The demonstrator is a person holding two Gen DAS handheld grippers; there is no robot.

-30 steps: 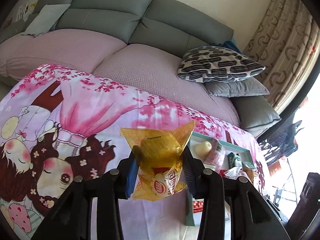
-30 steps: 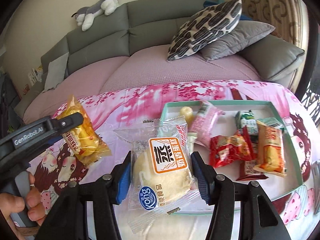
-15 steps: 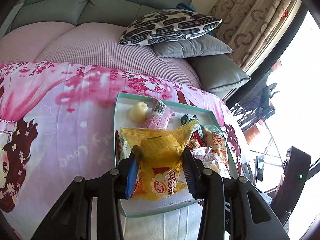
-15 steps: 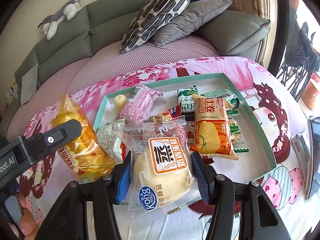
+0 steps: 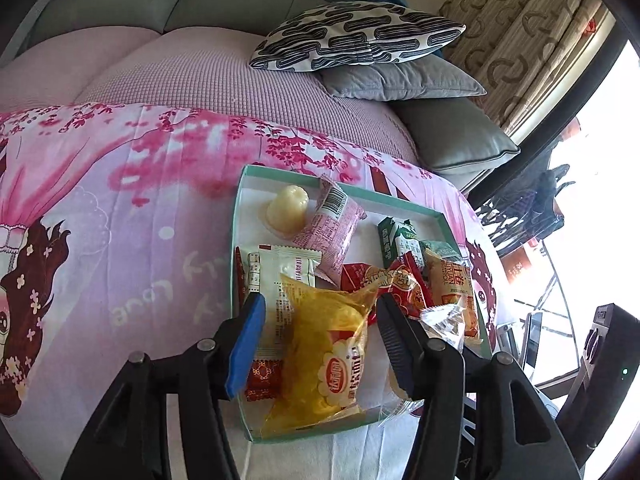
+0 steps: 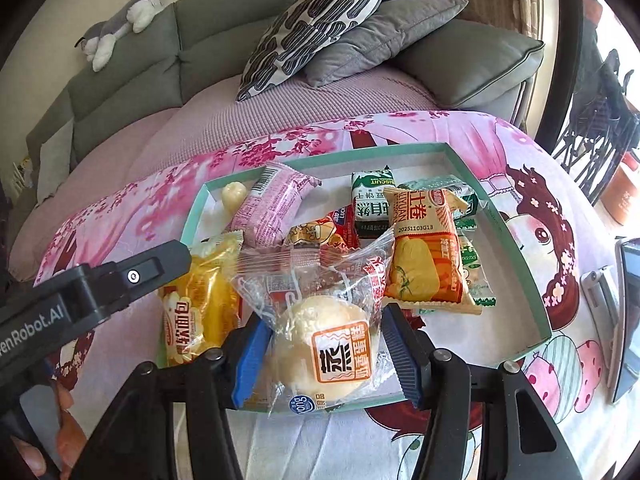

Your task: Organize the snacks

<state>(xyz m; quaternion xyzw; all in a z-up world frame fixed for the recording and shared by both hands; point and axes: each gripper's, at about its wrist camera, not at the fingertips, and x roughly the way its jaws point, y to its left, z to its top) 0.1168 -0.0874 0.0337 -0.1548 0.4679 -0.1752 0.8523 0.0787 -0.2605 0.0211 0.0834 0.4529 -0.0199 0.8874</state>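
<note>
A shallow teal-rimmed tray [image 5: 360,196] [image 6: 400,151] lies on the pink cartoon cloth, with several snack packets in it. My left gripper [image 5: 320,340] hangs over the tray's near left corner and its jaws are opening. The yellow bread packet [image 5: 324,356] [image 6: 200,304] lies in the tray between them, and the pads stand clear of it. My right gripper [image 6: 326,356] is shut on a round bun in a clear wrapper [image 6: 328,344] with an orange label, low over the tray's near rim. The left gripper's finger [image 6: 152,268] shows beside it.
In the tray lie a jelly cup [image 5: 287,210], a pink packet [image 5: 332,224], green biscuit packs [image 6: 370,200], an orange packet [image 6: 424,256] and a red one [image 5: 400,284]. A phone [image 6: 630,320] lies right of the tray. Sofa cushions [image 6: 312,28] rise behind.
Both grippers came from over the bare cloth to the tray. The left jaws spread and the yellow packet dropped into the tray. The bun stays gripped and has tipped lower.
</note>
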